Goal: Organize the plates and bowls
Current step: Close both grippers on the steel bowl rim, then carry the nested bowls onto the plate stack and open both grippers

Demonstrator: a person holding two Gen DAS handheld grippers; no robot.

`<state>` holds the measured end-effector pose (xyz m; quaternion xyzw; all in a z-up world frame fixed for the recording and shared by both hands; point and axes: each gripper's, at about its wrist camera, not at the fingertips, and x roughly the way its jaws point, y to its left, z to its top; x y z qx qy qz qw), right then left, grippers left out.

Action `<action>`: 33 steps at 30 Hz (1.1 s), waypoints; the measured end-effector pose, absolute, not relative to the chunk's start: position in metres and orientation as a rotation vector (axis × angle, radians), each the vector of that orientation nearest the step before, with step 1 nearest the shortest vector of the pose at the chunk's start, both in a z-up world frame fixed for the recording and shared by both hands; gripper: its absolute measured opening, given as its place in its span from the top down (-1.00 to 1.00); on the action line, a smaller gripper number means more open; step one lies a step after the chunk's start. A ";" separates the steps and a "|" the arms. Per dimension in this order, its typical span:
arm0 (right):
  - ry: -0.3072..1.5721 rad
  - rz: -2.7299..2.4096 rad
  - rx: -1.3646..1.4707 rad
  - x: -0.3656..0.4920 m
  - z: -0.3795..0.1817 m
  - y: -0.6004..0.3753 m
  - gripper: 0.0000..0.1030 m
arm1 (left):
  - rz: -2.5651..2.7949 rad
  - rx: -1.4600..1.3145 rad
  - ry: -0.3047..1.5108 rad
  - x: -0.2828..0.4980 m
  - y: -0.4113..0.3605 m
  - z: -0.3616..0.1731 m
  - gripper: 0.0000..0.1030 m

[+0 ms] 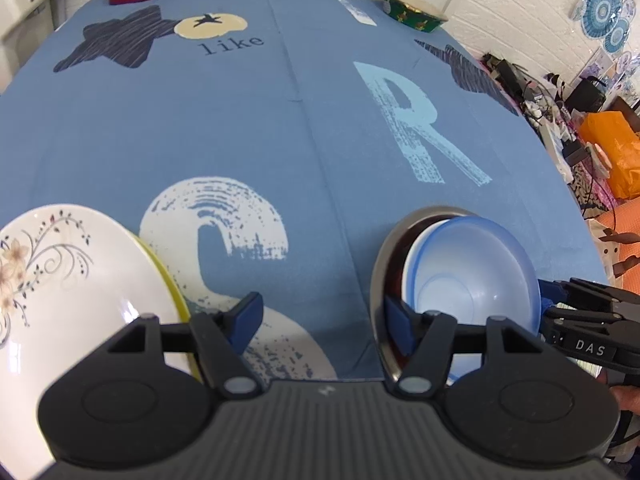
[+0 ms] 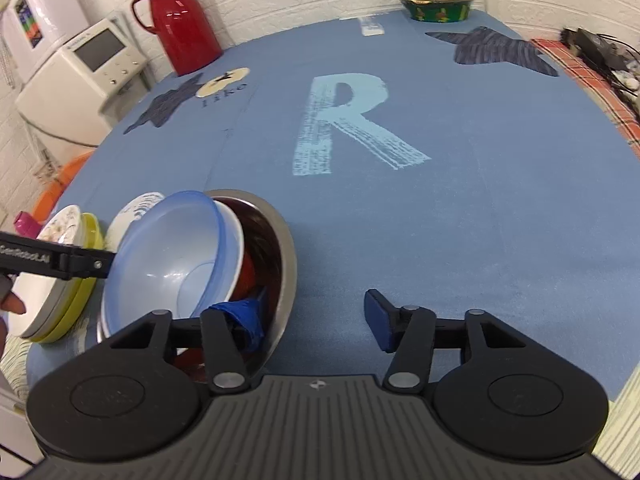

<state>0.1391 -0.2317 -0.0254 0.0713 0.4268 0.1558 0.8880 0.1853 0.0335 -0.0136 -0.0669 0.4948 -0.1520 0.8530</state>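
Observation:
A nest of bowls stands near the table's front edge: a pale blue bowl (image 1: 476, 268) sits tilted in a white bowl, over a red one, inside a steel bowl (image 1: 384, 272). The nest also shows in the right wrist view (image 2: 172, 256). A stack of plates, a white floral plate (image 1: 68, 280) on yellow ones, lies to its left (image 2: 60, 280). My left gripper (image 1: 324, 320) is open between the plates and the bowls, its right finger against the steel rim. My right gripper (image 2: 316, 320) is open, its left finger inside the steel bowl (image 2: 284, 264).
A blue printed cloth (image 2: 440, 208) covers the table. A red thermos (image 2: 180, 20) stands at the far left corner and a green patterned bowl (image 2: 436, 6) at the far right. A white appliance (image 2: 80, 76) stands off the table's left; clutter lies off its right (image 1: 580, 120).

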 end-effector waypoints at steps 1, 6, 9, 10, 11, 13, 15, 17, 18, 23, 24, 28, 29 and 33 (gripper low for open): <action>0.877 0.338 0.148 0.138 -0.026 -0.232 0.40 | -0.321 -0.140 1.038 0.184 0.034 -0.014 -0.27; 0.875 0.359 0.164 0.140 -0.025 -0.230 0.61 | -0.313 -0.139 1.033 0.183 0.033 -0.014 -0.27; 0.880 0.345 0.237 0.142 -0.029 -0.237 0.55 | -0.306 -0.137 1.025 0.180 0.032 -0.014 -0.27; 0.874 0.340 0.239 0.141 -0.029 -0.237 0.55 | -0.304 -0.136 1.025 0.180 0.032 -0.014 -0.27; 0.871 0.330 0.245 0.140 -0.029 -0.236 0.55 | -0.303 -0.136 1.025 0.180 0.032 -0.014 -0.27; 0.864 0.306 0.240 0.139 -0.029 -0.234 0.51 | -0.300 -0.139 1.025 0.180 0.032 -0.014 -0.27; 0.861 0.299 0.219 0.138 -0.028 -0.233 0.46 | -0.298 -0.140 1.025 0.180 0.032 -0.014 -0.27; 0.858 0.294 0.218 0.138 -0.029 -0.233 0.44 | -0.299 -0.140 1.025 0.180 0.032 -0.014 -0.27; 0.857 0.292 0.218 0.138 -0.029 -0.233 0.43 | -0.298 -0.139 1.024 0.180 0.032 -0.014 -0.27; 0.826 0.328 0.281 0.135 -0.034 -0.240 0.61 | -0.343 -0.159 1.009 0.177 0.033 -0.014 0.11; 0.817 0.336 0.287 0.134 -0.035 -0.240 0.71 | -0.366 -0.171 1.006 0.176 0.033 -0.013 0.21; 0.785 0.346 0.290 0.131 -0.031 -0.234 1.00 | -0.394 -0.168 0.981 0.172 0.022 -0.010 0.79; 0.787 0.343 0.314 0.131 -0.032 -0.235 1.00 | -0.394 -0.170 0.979 0.171 0.019 -0.009 1.00; 0.805 0.332 0.405 0.132 -0.035 -0.239 1.00 | -0.374 -0.154 0.979 0.170 0.009 -0.005 1.00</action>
